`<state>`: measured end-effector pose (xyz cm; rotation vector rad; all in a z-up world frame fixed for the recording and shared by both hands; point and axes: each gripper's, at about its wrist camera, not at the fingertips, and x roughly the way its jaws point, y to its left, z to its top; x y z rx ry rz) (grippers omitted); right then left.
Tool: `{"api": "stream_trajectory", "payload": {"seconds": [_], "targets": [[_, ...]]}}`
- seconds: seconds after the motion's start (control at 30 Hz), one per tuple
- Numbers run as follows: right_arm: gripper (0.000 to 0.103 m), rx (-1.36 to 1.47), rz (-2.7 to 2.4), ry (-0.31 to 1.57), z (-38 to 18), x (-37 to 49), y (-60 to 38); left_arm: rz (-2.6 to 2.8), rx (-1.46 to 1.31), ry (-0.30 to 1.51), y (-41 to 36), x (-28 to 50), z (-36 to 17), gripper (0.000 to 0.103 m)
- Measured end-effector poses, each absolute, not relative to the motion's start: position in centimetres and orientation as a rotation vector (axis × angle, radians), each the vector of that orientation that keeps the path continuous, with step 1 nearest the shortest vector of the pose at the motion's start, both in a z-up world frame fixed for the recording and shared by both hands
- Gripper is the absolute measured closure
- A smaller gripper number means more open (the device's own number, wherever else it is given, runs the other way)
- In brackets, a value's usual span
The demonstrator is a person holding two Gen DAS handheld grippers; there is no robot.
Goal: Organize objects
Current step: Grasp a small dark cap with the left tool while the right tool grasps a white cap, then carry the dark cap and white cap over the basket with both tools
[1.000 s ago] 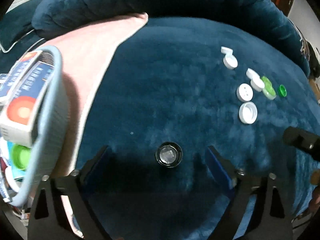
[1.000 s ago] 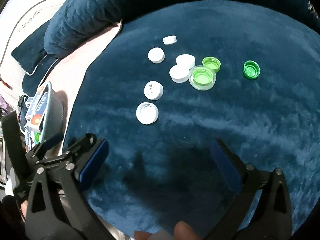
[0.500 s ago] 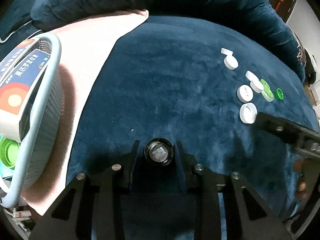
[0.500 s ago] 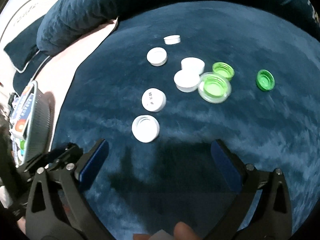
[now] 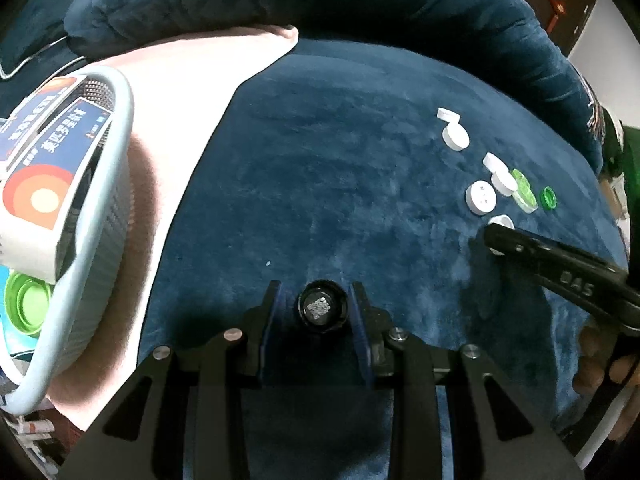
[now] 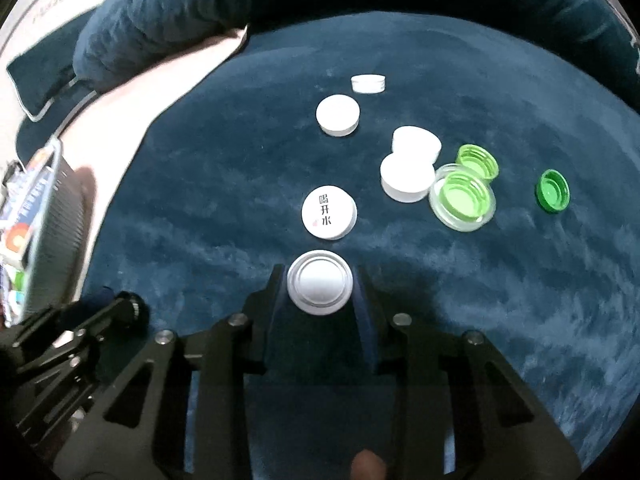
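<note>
While the left tongs [image 5: 316, 312] are pinching a black cap [image 5: 322, 307], the right tongs [image 6: 320, 290] are closing on a white cap [image 6: 320, 282], likely needing carrying to the basket [image 5: 116, 184].

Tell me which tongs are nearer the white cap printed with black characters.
Right. The right tongs grip an upturned white cap just short of the printed cap. The left tongs hold a black cap well off to its left.
</note>
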<state>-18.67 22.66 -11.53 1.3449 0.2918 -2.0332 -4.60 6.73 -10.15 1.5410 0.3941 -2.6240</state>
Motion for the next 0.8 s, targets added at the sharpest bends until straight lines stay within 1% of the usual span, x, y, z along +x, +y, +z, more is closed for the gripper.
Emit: {"api": "stream_trajectory", "payload": {"seconds": [0.2,0.37,0.63,0.8], "targets": [[0.07,1.32,-2.02,0.225,-9.4,-17.7,23.9,-2.665,1.494,0.409,6.4,-3.9,-8.5,0.07],[0.07,1.285,-1.993,0.191,-7.3,-16.0,23.8,-2.71,1.427,0.431,5.9,-2.4,-6.0,0.07],[0.07,1.203,-1.919,0.182,-4.4,-12.6,20.7,-2.713,1.247,0.55,1.3,0.3,-1.2,0.07],[0.07,1.169,-1.857,0.184,-3.4,-10.4,18.4,-2.672,1.164,0.635,-2.4,2.0,0.6,0.07]]}}
